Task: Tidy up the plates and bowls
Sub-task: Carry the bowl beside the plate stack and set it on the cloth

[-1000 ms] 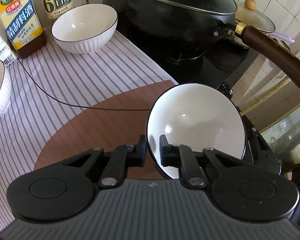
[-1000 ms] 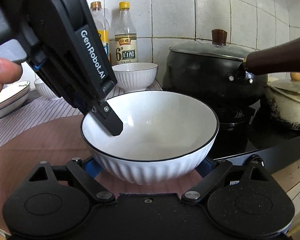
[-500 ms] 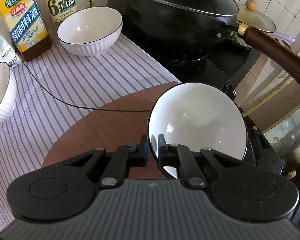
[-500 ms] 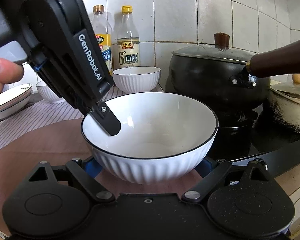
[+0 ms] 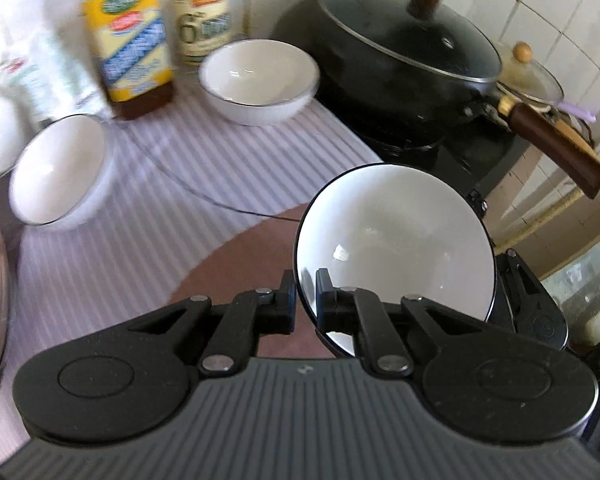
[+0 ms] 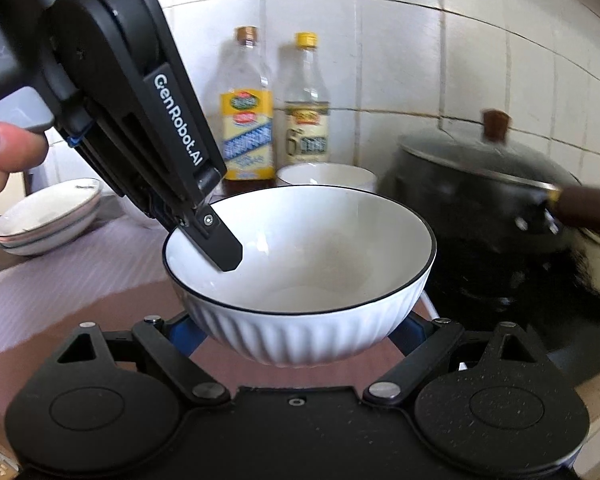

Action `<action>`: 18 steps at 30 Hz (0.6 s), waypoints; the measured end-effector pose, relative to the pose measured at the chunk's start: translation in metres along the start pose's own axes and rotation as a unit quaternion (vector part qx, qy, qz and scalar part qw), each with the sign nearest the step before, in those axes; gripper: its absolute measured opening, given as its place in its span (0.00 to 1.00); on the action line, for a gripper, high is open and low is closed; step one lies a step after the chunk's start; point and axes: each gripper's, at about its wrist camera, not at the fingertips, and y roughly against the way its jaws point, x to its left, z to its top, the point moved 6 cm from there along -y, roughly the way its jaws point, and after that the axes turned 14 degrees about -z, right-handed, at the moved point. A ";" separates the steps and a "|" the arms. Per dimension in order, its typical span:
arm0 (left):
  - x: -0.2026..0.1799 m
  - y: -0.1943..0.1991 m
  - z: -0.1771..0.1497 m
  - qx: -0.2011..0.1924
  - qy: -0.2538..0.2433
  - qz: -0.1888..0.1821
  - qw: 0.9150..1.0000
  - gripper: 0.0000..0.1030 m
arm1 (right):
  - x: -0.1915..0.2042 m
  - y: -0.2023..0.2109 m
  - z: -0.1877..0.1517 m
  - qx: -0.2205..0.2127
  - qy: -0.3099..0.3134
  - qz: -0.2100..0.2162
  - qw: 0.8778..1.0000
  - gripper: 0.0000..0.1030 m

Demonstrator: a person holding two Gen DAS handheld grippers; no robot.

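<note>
A white ribbed bowl with a black rim hangs in the air above the brown mat. My left gripper is shut on its near rim, one finger inside and one outside. My right gripper spans the bowl's base with its jaws wide apart; whether the pads touch the bowl is unclear. A second white bowl stands by the bottles and shows partly in the right wrist view. A third bowl stands to the left. Stacked plates lie at far left.
A black lidded wok with a brown handle sits on the stove to the right. Two bottles stand against the tiled wall. A striped cloth covers the counter. A thin black cable crosses it.
Both grippers have risen and tilted with the bowl held between them. More of the counter, the left bowl and the plate stack has come into view.
</note>
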 end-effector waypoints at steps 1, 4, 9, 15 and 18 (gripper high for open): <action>0.004 0.006 -0.001 -0.003 0.004 0.004 1.000 0.08 | 0.004 0.002 0.003 -0.001 0.003 0.005 1.000 0.92; 0.023 0.027 -0.006 -0.014 0.021 0.015 1.000 0.08 | 0.025 0.004 0.016 -0.004 0.012 0.026 1.000 0.92; 0.060 0.056 -0.014 -0.028 0.060 0.041 0.997 0.08 | 0.061 0.002 0.028 -0.011 0.029 0.067 0.997 0.92; 0.099 0.076 -0.033 -0.034 0.099 0.079 0.991 0.08 | 0.109 -0.008 0.031 -0.018 0.049 0.126 0.991 0.92; 0.117 0.081 -0.049 -0.037 0.123 0.089 0.988 0.09 | 0.129 -0.015 0.031 -0.015 0.066 0.153 0.986 0.92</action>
